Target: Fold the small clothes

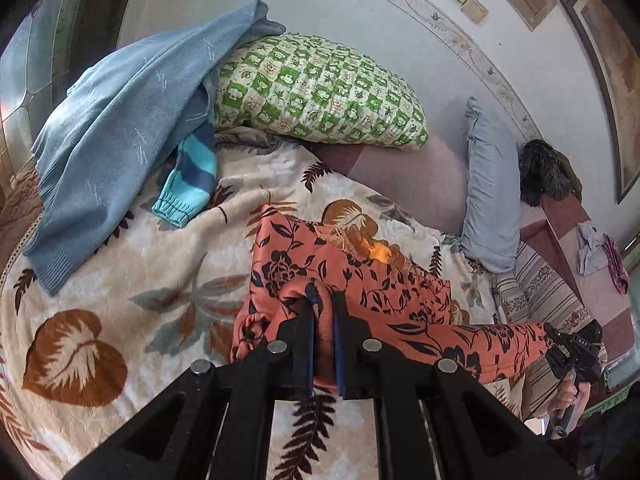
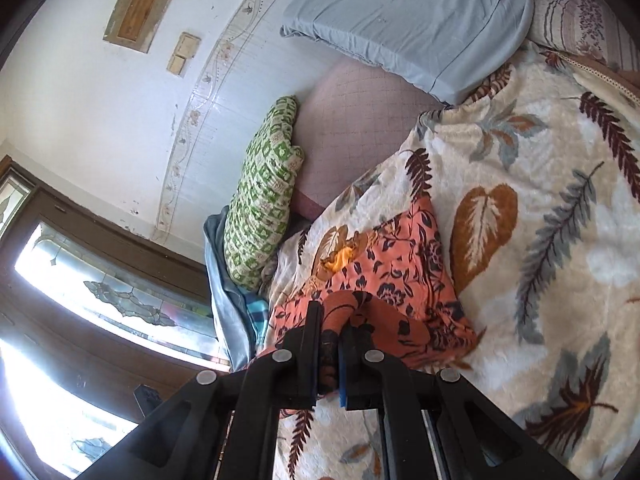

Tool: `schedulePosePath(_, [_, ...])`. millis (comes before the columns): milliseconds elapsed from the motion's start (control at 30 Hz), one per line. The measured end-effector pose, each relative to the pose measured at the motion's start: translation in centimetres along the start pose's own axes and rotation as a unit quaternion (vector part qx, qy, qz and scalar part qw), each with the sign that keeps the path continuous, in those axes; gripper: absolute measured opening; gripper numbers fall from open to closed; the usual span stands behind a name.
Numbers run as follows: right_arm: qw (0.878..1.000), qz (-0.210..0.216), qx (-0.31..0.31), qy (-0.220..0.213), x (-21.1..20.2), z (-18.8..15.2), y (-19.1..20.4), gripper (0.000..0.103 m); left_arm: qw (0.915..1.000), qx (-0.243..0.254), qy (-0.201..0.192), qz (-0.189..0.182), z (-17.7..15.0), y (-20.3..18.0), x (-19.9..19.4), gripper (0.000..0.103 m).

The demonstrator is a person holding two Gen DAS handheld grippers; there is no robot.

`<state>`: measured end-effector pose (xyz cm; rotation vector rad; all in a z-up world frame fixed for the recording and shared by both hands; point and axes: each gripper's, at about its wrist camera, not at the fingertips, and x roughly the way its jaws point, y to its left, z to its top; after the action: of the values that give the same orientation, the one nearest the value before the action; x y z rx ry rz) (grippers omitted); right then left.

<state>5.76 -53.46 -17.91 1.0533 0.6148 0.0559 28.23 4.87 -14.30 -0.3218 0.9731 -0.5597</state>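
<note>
An orange garment with a dark flower print (image 1: 352, 276) lies partly lifted over the leaf-patterned blanket (image 1: 120, 320). My left gripper (image 1: 323, 300) is shut on one bunched edge of it. The cloth stretches from there to the lower right, where my right gripper (image 1: 558, 338) pinches its other end, a hand on the handle below. In the right wrist view the right gripper (image 2: 331, 316) is shut on the orange garment (image 2: 392, 276), whose far part rests folded on the blanket (image 2: 520, 220).
A blue sweater (image 1: 120, 140) and a striped blue sleeve (image 1: 188, 188) lie at the left by a green checked pillow (image 1: 320, 92). A pale blue pillow (image 1: 488, 188) leans on the wall. A dark furry item (image 1: 544, 172) and small clothes (image 1: 600, 256) sit at right. Window (image 2: 80, 280).
</note>
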Motion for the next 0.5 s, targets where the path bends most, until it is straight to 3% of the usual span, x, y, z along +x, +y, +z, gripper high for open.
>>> schedulePosePath(233, [0.998, -0.05, 0.048, 0.003, 11.6, 7.5, -3.2, 0.007, 0.9982, -0.01, 0.047, 0.037, 7.3, 1.2, 12.0, 0.008])
schedulePosePath(433, [0.988, -0.086, 0.121, 0.039, 21.5, 10.2, -10.7, 0.011, 0.988, -0.045, 0.113, 0.095, 8.0, 5.4, 23.5, 0.012])
schedulePosePath(500, [0.986, -0.085, 0.137, 0.032, 23.0, 10.7, -12.9, 0.012, 0.9879, -0.069, 0.111, 0.084, 7.9, 6.8, 24.9, 0.013])
